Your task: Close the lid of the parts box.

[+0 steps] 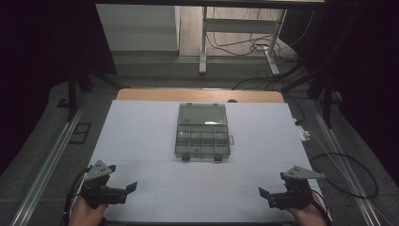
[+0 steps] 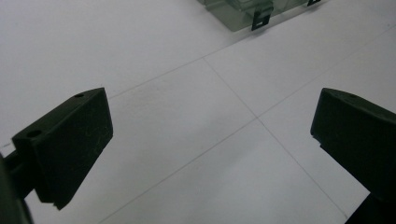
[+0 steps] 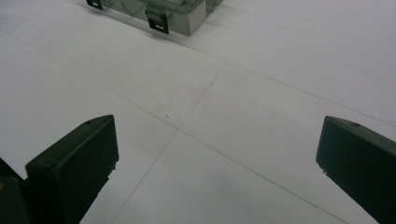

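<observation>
Grey-green transparent plastic makes the compartment box (image 1: 203, 132), which lies flat near the middle of the white table (image 1: 141, 136), a little toward the far side. Its lid is down, and through it a grid of small compartments can be seen; some tiny things seem to lie inside, but the high view is too dim and too small to tell what they are. Two dark latches (image 1: 186, 157) sit on the front edge of the box, the edge that faces the person.

The left gripper (image 1: 128, 188) is held low at the near left corner of the table, and the right gripper (image 1: 263, 194) at the near right corner. Both point inward, toward the centre, and both are well apart from the box. A hand (image 1: 87, 213) holds each one from below the near edge.

In the left gripper view the two black jaws stand wide apart with nothing between them, just bare white table with thin seam lines; the corner of the box (image 2: 243, 11) with one latch shows at the top edge. In the right gripper view the jaws are spread the same way and grasp nothing, and the front of the box (image 3: 159, 11) with its latches shows at the upper left.
</observation>
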